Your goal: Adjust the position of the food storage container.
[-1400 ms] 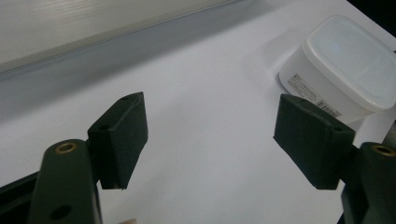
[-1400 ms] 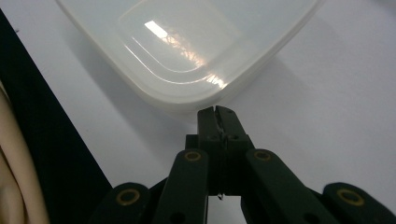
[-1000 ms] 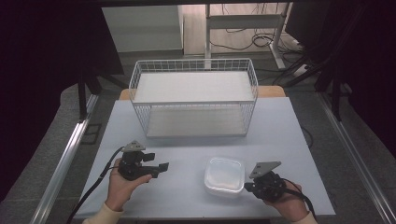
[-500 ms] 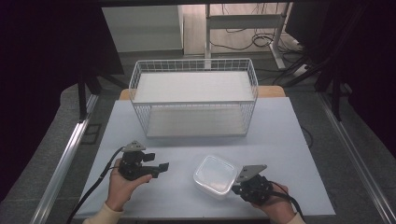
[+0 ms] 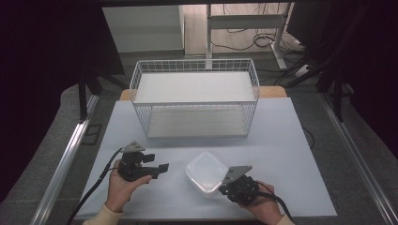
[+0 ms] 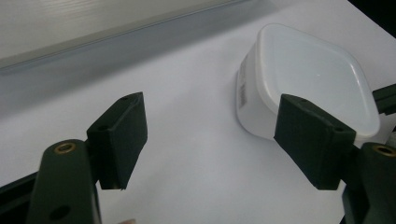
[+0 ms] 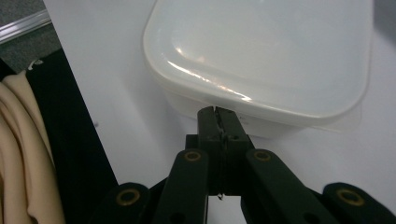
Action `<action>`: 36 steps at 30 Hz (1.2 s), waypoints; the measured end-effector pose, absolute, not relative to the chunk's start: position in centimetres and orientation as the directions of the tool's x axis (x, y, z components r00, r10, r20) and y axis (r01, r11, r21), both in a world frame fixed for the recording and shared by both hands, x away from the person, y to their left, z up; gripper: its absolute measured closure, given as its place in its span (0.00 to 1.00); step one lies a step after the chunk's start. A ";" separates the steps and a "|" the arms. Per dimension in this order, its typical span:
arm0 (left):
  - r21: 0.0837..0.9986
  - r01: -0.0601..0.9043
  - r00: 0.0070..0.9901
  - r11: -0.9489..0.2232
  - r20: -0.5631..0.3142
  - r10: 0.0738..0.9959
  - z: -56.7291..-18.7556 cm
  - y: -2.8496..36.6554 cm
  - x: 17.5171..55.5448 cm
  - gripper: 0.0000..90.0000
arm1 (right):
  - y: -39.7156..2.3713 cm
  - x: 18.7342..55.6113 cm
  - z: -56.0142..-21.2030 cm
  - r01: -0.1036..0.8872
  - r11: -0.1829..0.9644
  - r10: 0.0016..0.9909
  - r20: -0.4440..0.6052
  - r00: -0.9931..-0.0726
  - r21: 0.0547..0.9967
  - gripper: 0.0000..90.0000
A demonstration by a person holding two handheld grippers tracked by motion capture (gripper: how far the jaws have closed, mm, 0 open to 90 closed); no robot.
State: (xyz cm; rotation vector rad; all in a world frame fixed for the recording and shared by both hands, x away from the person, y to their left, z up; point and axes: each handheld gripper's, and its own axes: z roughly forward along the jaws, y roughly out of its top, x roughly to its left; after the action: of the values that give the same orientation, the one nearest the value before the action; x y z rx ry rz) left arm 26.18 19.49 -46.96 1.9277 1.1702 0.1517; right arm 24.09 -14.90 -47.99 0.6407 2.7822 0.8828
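Container (image 5: 206, 171): we counted one, a translucent white plastic box with its lid on, resting on the pale table (image 5: 281, 140) near the front edge, between our two grippers. A small barcode label (image 6: 242, 93) sat on its side wall; we could not read any writing on it. One white wire basket (image 5: 195, 101) stood farther back, well apart. Our left gripper (image 5: 157, 169) lay level in the hand, pointing toward the container, jaws spread wide and gripping nothing. Our right gripper (image 7: 217, 116) was clenched, pads together with nothing between them, tips against the container's near wall just under the lid rim.
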 end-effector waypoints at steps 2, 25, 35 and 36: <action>0.716 0.670 0.552 -0.196 -0.304 0.776 -47.0 19.5 26.2 0.28 | -14.0 24.2 -48.2 0.345 0.739 0.426 -0.005 -0.905 0.579 1.00; 0.715 0.674 0.540 -0.183 -0.309 0.783 -47.0 19.9 26.3 0.28 | -16.5 26.4 -44.2 0.379 0.625 0.513 0.007 -0.858 0.683 1.00; 0.716 0.674 0.538 -0.181 -0.308 0.785 -46.9 20.0 26.2 0.28 | -17.3 30.3 -45.3 0.455 0.593 0.592 0.023 -0.805 0.664 1.00; 0.716 0.674 0.539 -0.183 -0.306 0.785 -46.9 20.0 26.2 0.28 | -17.2 30.4 -45.8 0.464 0.596 0.594 0.030 -0.804 0.656 1.00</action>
State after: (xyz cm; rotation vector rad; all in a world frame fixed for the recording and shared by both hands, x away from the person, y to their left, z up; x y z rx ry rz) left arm 26.22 20.02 -46.93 1.9143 1.1890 0.1628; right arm 30.35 -17.18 -45.76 0.8823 2.6309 0.9982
